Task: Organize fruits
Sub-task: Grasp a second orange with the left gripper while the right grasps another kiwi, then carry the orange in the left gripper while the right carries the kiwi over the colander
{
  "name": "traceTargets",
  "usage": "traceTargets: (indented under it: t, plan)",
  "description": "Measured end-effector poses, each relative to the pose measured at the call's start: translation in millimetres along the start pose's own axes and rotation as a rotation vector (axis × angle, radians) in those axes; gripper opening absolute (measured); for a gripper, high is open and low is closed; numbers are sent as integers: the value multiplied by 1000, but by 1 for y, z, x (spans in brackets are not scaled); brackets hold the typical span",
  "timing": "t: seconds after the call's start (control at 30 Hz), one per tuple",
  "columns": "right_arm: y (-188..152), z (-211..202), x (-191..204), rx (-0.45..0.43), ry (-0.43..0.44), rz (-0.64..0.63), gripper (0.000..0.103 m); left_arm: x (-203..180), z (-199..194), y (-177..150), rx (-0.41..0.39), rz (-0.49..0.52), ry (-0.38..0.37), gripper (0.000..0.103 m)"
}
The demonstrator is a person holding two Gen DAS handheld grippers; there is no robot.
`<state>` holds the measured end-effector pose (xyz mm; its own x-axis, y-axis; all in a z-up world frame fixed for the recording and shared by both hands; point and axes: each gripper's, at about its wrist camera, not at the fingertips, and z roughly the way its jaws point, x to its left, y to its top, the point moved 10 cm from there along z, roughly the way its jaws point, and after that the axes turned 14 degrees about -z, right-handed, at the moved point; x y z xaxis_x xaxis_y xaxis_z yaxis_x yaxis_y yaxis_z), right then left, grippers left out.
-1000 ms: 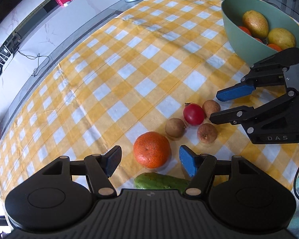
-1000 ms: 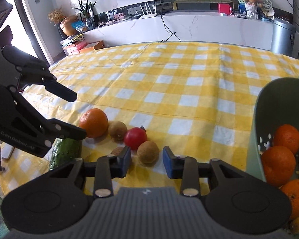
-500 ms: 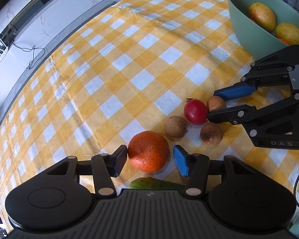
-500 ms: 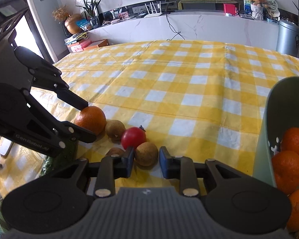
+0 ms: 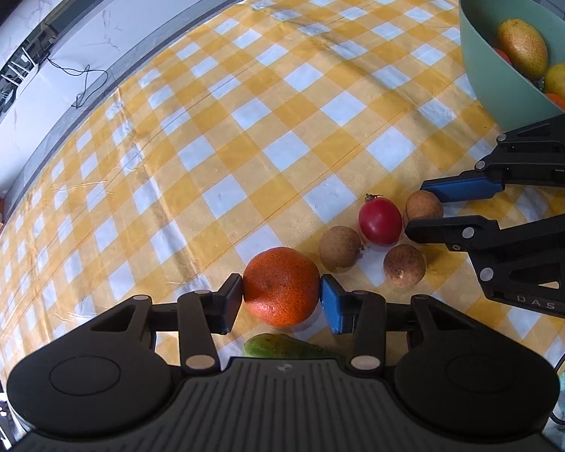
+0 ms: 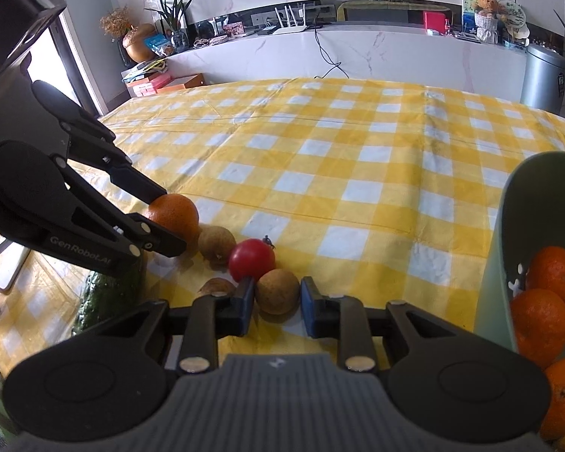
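Observation:
An orange lies on the yellow checked cloth. My left gripper has a pad touching each side of it, and the jaws are closing on it. To its right lie a red tomato and three small brown round fruits. My right gripper is shut on the brown fruit nearest the tomato. The other two brown fruits lie loose. The left wrist view shows the right gripper coming in from the right, low over the cloth.
A green bowl stands at the right with yellow fruit and several oranges in it. A green cucumber lies just under my left gripper. The cloth stretches bare toward a white counter and a metal bin.
The left jaws have narrowed from wide apart to touching the orange, with the gripper lowered over it. The right jaws have come together onto the brown fruit.

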<state>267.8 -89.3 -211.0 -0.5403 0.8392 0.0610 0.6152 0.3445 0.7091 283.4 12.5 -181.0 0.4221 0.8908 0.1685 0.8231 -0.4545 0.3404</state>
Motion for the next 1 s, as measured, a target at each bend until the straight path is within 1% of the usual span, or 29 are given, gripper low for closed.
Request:
traceTargets:
  t: [0.23, 0.5, 0.6, 0.77, 0.87, 0.93, 1.0]
  plan:
    - [3, -18, 2, -26, -7, -2, 23, -8, -29, 4, -32, -4, 37, 50]
    - [6, -70, 3, -79, 0, 3, 23, -37, -71, 8, -80, -1, 40, 50]
    - [8, -97, 1, -105, 16, 10, 23, -54, -88, 15, -104, -15, 6, 50]
    - [2, -137, -13, -102, 4, -5, 23, -94, -114, 31, -162, 0, -70, 50]
    - [-3, -159, -30, -91, -30, -31, 23, -122, -122, 42, -190, 16, -104, 50]
    - [-7, -169, -45, -70, -61, -58, 23, -140, -124, 47, -199, 12, -127, 50]
    - [-12, -177, -56, -44, -86, -91, 23, -157, -124, 51, -206, -1, -133, 50]
